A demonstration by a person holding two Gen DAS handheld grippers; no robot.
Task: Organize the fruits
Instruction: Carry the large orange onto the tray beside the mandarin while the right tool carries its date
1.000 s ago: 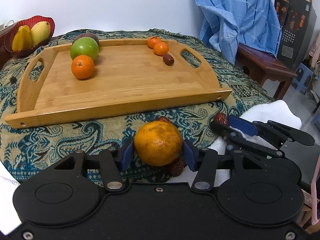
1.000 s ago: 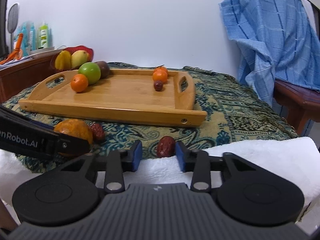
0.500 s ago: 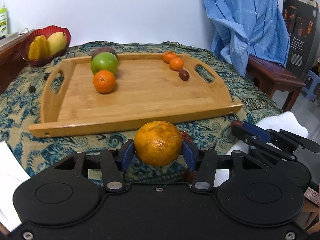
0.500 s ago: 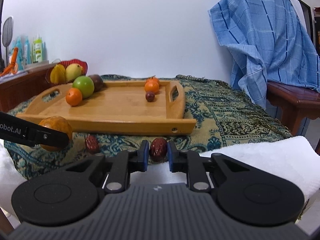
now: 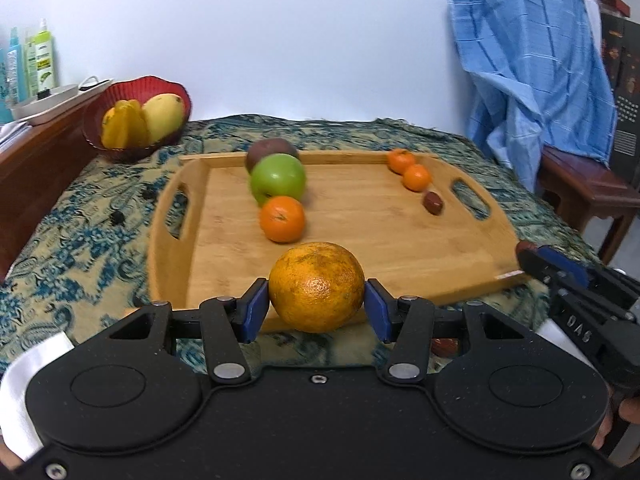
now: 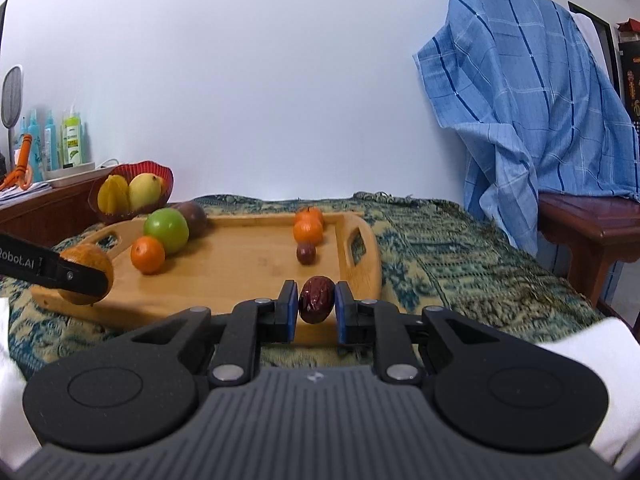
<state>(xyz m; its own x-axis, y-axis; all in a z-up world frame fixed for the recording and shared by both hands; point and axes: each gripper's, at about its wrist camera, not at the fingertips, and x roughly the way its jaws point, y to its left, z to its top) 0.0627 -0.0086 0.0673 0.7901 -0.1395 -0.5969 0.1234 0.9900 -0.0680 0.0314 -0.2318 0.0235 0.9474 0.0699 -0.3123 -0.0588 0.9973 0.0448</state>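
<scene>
My left gripper (image 5: 316, 304) is shut on a large mottled orange (image 5: 316, 286), held in the air over the near rim of the wooden tray (image 5: 360, 240). My right gripper (image 6: 316, 308) is shut on a dark red date (image 6: 317, 299), lifted before the tray's (image 6: 240, 268) near right corner. The tray holds a green apple (image 5: 278, 182), a dark purple fruit (image 5: 268, 152) behind it, a small orange (image 5: 282, 219), two tangerines (image 5: 416, 177) and another date (image 5: 433, 203). One more date (image 5: 444, 346) lies on the cloth under my left fingers. In the left wrist view my right gripper (image 5: 532, 254) shows at the right edge.
A red bowl (image 5: 120, 92) with a mango and starfruit stands at the back left on the patterned tablecloth (image 5: 80, 220). Bottles (image 6: 72, 140) line a wooden shelf at left. A blue checked cloth (image 6: 520, 100) hangs over wooden furniture at right. White towel (image 6: 580, 344) lies along the near edge.
My right gripper has shut on the date and raised it off the towel. My left gripper has carried the large orange up and forward to the tray's near rim.
</scene>
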